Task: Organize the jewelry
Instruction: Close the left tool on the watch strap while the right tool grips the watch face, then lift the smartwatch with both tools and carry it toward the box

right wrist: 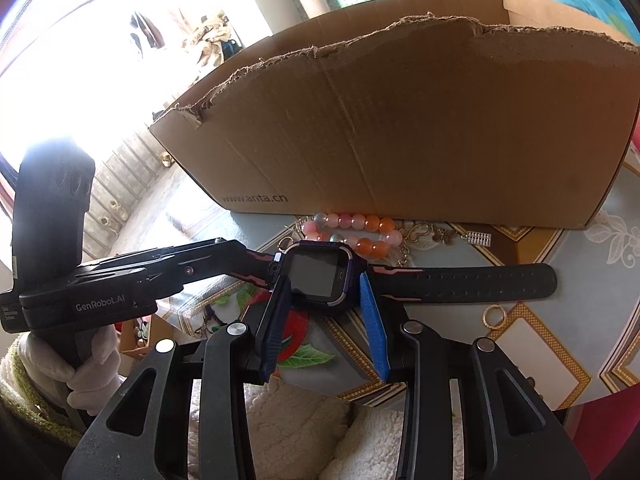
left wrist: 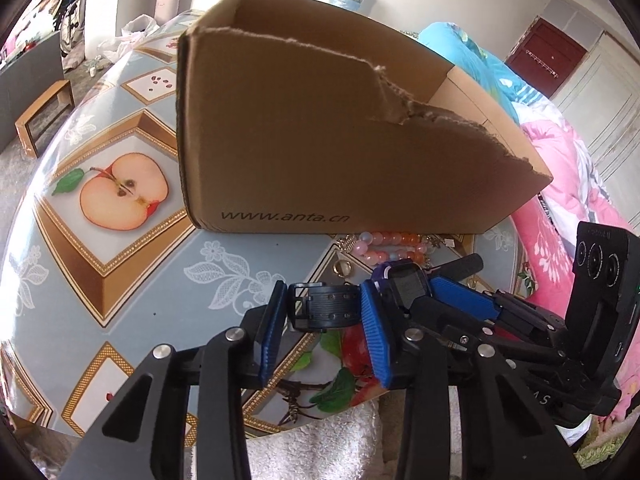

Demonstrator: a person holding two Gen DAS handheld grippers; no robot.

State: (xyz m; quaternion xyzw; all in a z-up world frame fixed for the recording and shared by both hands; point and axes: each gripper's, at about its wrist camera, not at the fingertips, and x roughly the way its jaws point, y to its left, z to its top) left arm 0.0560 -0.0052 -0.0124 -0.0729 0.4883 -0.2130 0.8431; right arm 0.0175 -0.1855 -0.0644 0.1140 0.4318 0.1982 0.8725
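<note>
The smartwatch (right wrist: 320,278) is judged light, w/ a rigid case and glass face that could scratch or crack; its rubbery black strap (right wrist: 468,282) is soft and floppy, so it will droop if only the case is carried. Best hold is judged to be across the case sides, or on the strap near the buckle, never on the glass.

The watch is held low over the bench (left wrist: 132,264), in front of the cardboard box (left wrist: 300,140). Its case is gripped by the right hand-held gripper (right wrist: 326,296), pads clamped on both sides. In the left wrist view the buckle end of the strap (left wrist: 324,308) sits between the pads of the left hand-held gripper (left wrist: 324,312), which appear pressed on it, so it is clenched on the strap. The free strap end is seen stretched out to the right in the right wrist view.

Bead bracelet (right wrist: 352,232), gold ring (right wrist: 494,316) and small charms (right wrist: 444,236) lie on the bench just beyond, near the box wall.
</note>
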